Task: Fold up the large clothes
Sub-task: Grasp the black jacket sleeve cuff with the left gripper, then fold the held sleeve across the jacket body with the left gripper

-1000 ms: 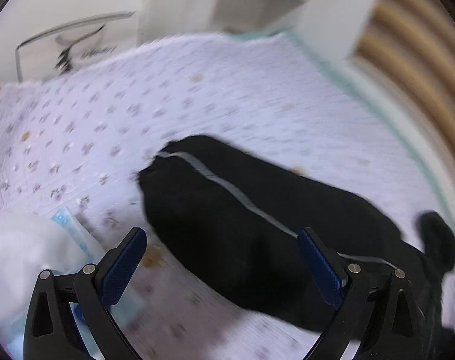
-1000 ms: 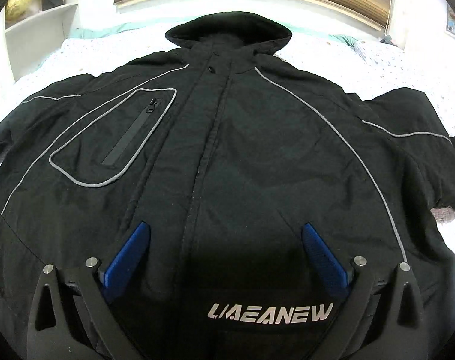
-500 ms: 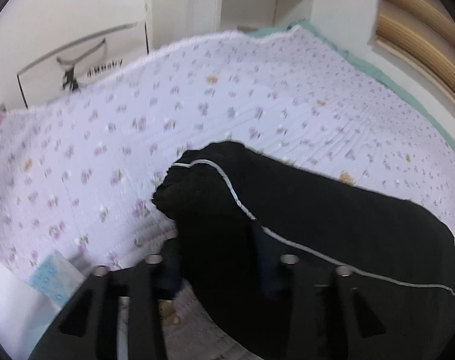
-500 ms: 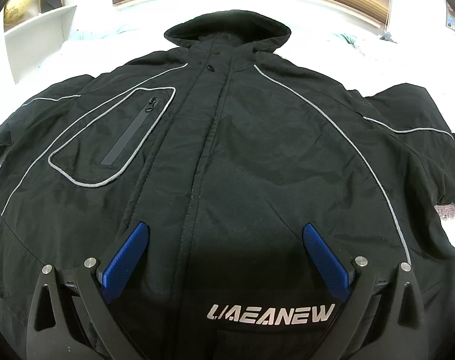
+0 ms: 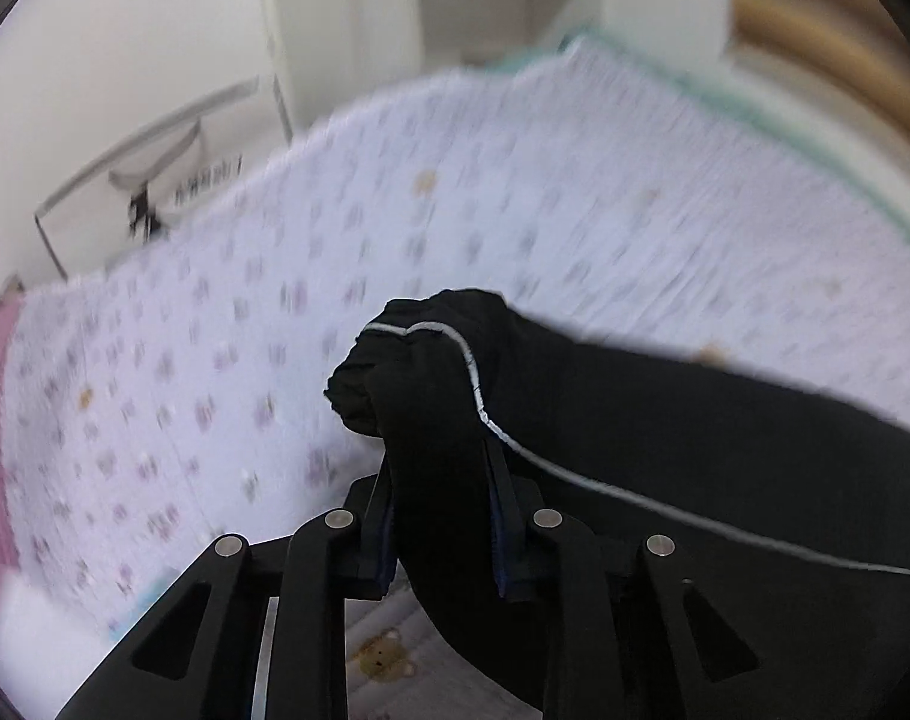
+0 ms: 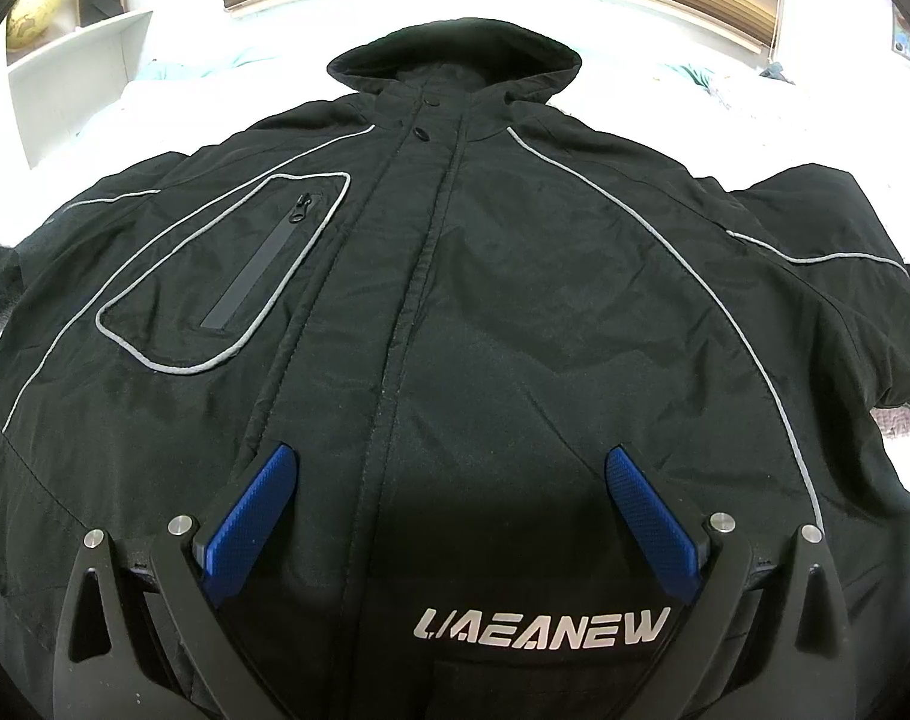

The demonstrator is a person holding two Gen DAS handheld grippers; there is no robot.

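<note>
Black jacket (image 6: pixel 485 312) lies face-up and spread flat on a bed, hood at the far end. Left gripper (image 5: pixel 440 516): fingers have just been closing and now pinch the bunched cuff of a sleeve (image 5: pixel 431 396), above the floral bedspread (image 5: pixel 515 198). Right gripper (image 6: pixel 449 516): fingers spread wide over the jacket's lower front, gripping nothing.

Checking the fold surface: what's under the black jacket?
The black jacket lies on a floral bedspread, visible around the sleeve the left gripper pinches. Anything directly beneath the body is covered.
</note>
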